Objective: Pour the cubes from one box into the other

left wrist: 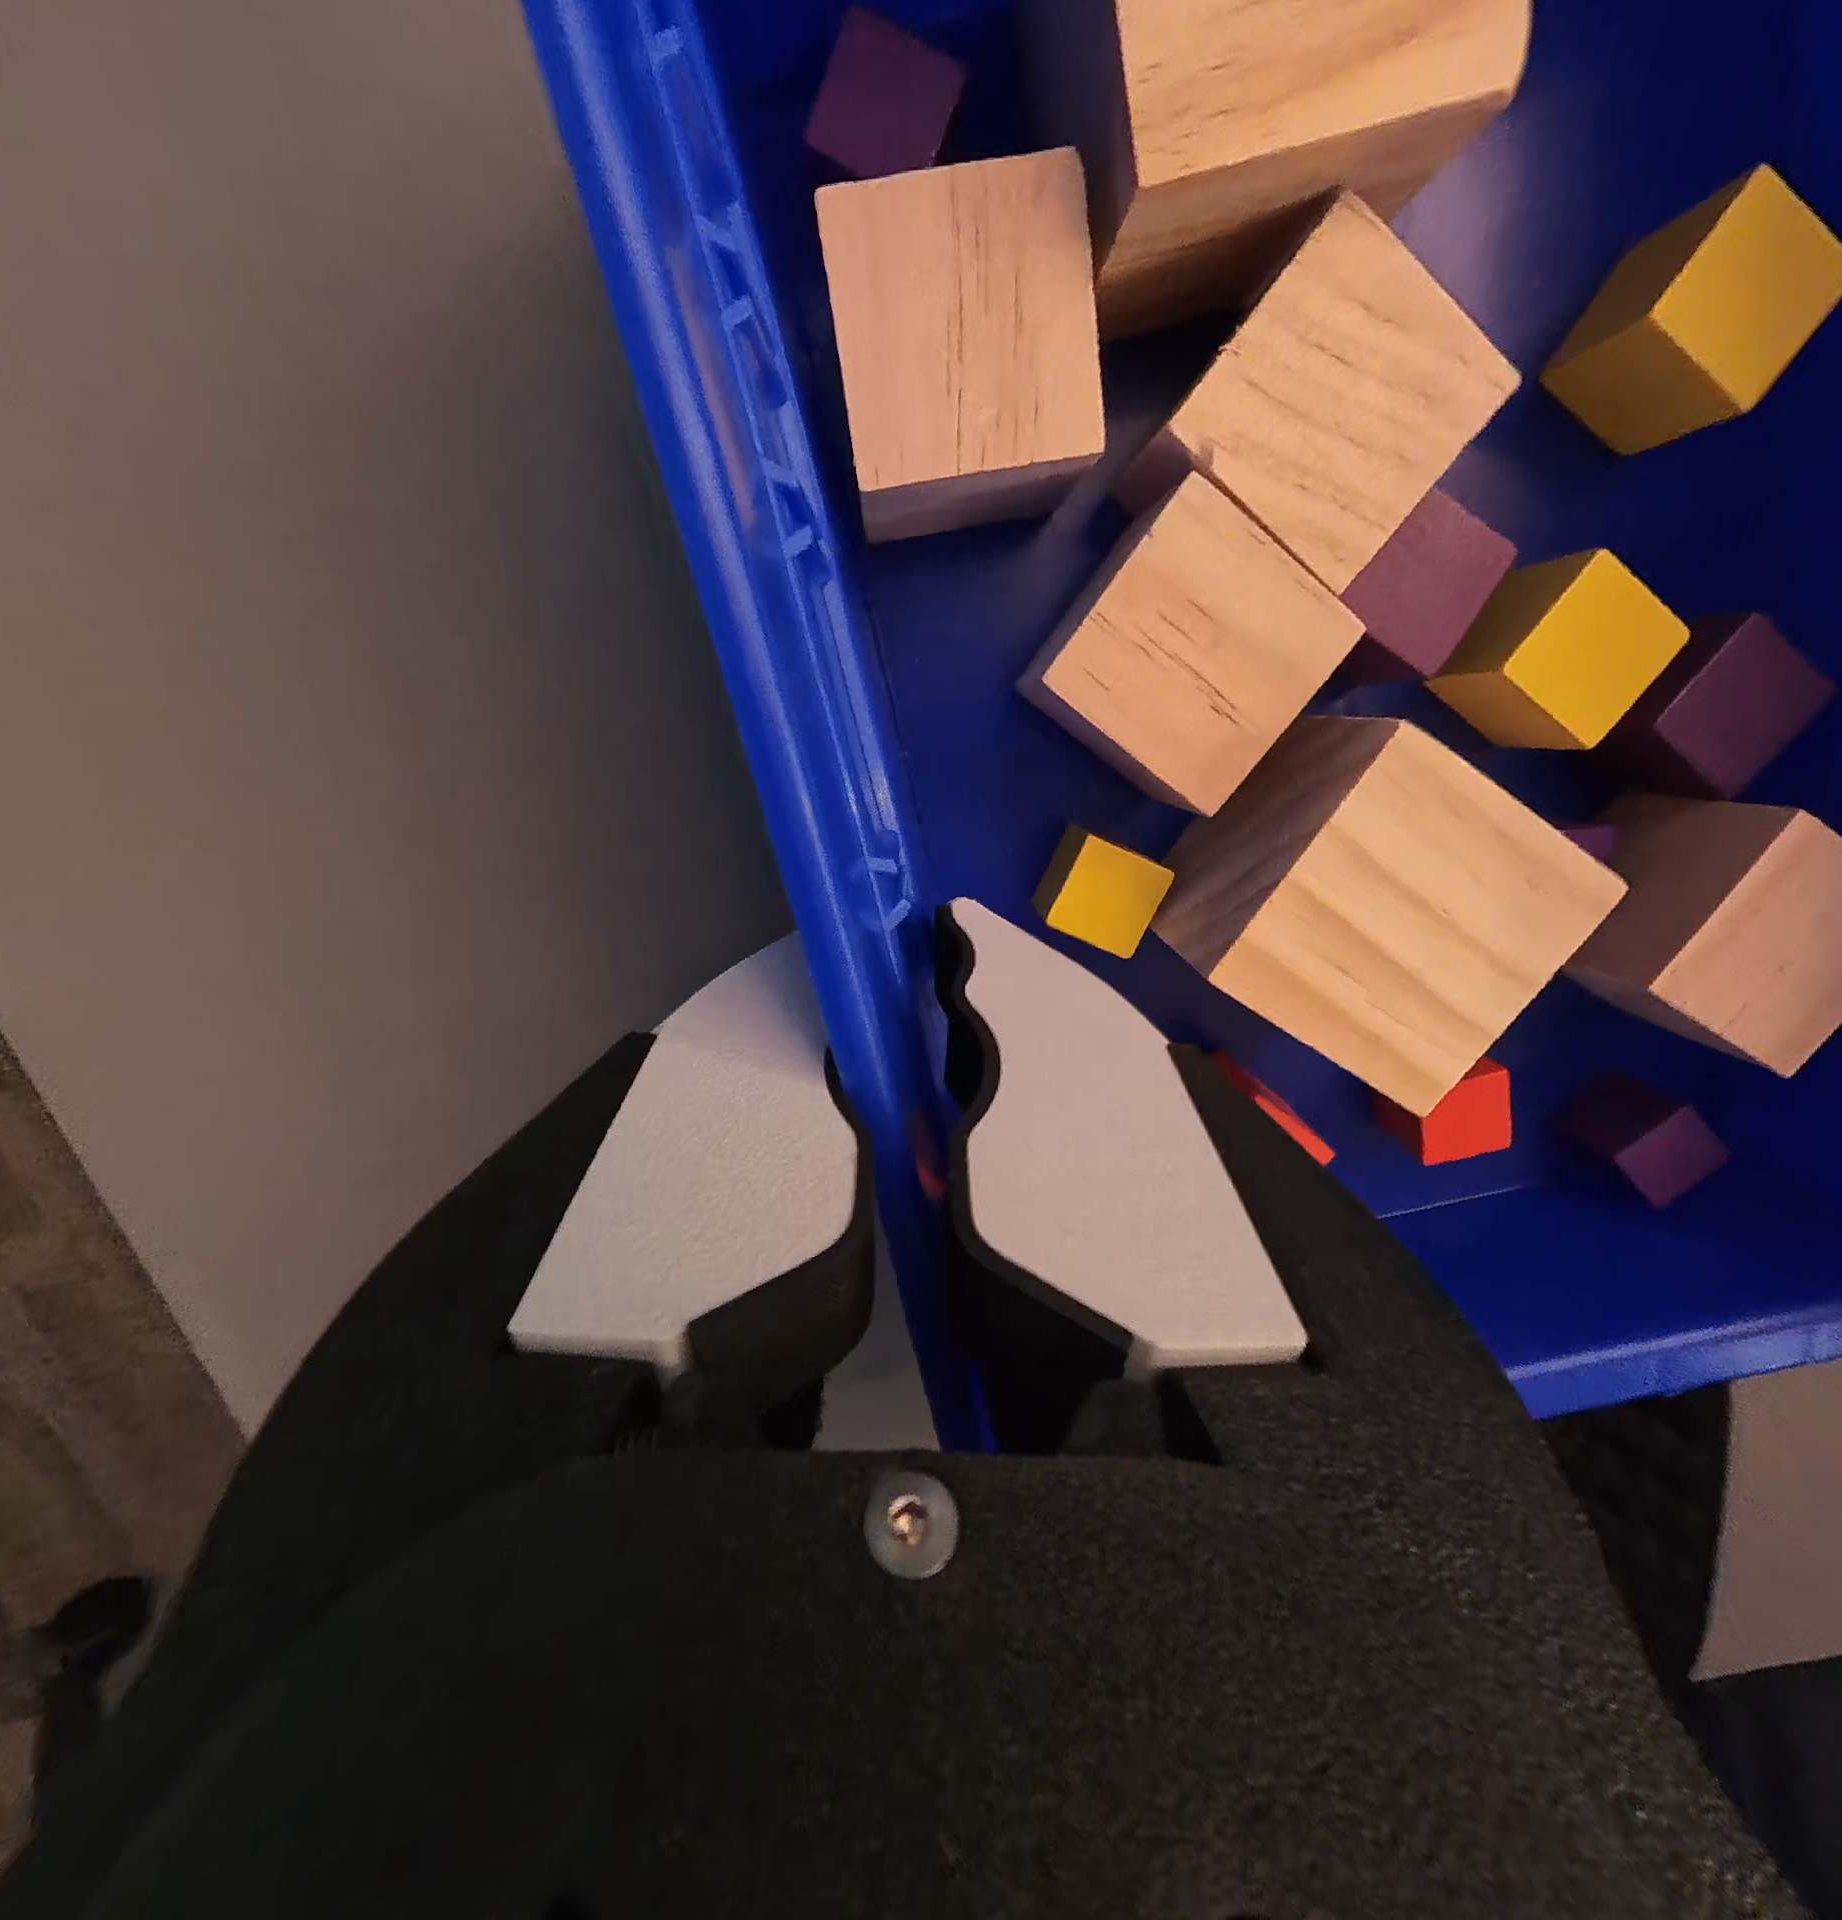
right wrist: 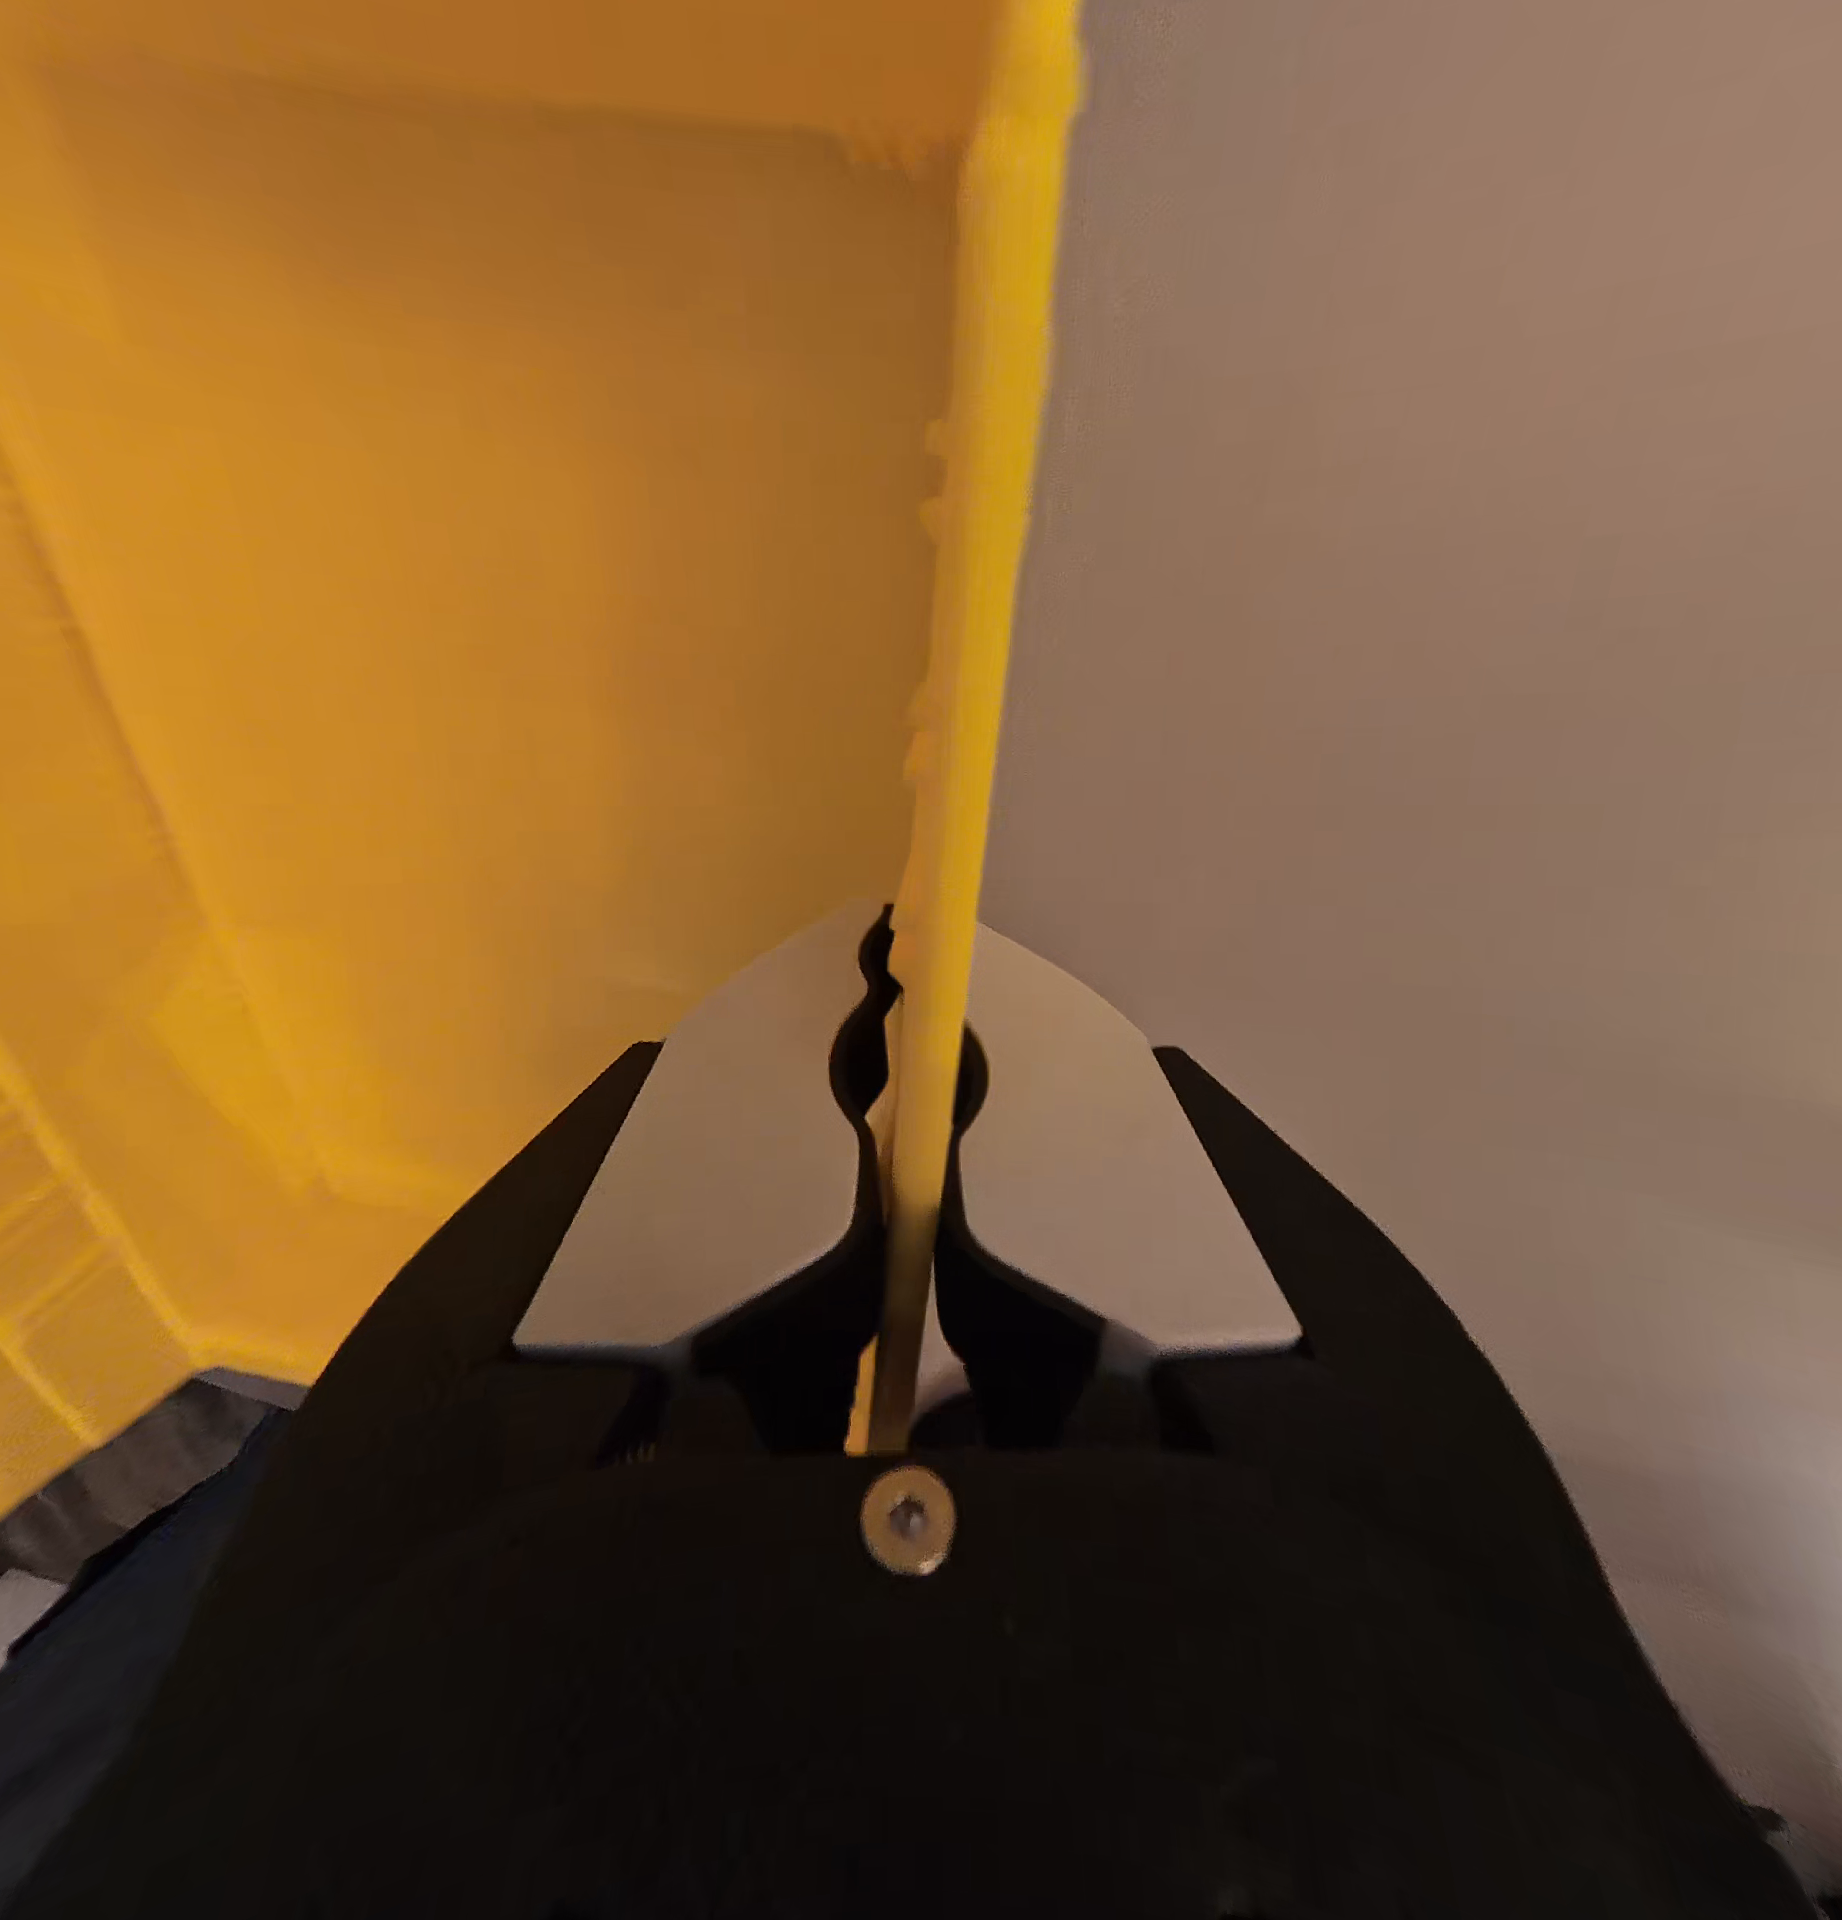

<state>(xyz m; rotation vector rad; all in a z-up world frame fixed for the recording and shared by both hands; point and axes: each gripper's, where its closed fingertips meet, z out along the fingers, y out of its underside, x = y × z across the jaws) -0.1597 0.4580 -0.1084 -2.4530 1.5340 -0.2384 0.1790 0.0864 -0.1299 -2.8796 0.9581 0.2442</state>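
Observation:
My left gripper (left wrist: 896,997) is shut on the left wall of a blue box (left wrist: 782,582), one finger outside and one inside. The blue box holds several cubes: large plain wooden ones (left wrist: 1384,914), small yellow ones (left wrist: 1104,891), purple ones (left wrist: 1436,582) and red ones (left wrist: 1449,1114). My right gripper (right wrist: 922,997) is shut on the right wall of a yellow box (right wrist: 990,582). The part of the yellow box's inside (right wrist: 460,582) that shows holds no cubes. Neither view shows the other gripper or the other box.
A pale wall or surface (left wrist: 273,520) fills the left of the left wrist view and the right of the right wrist view (right wrist: 1468,623). A grey-brown textured strip (left wrist: 34,1299) runs along the lower left edge. Dark fabric (right wrist: 117,1475) lies under the yellow box.

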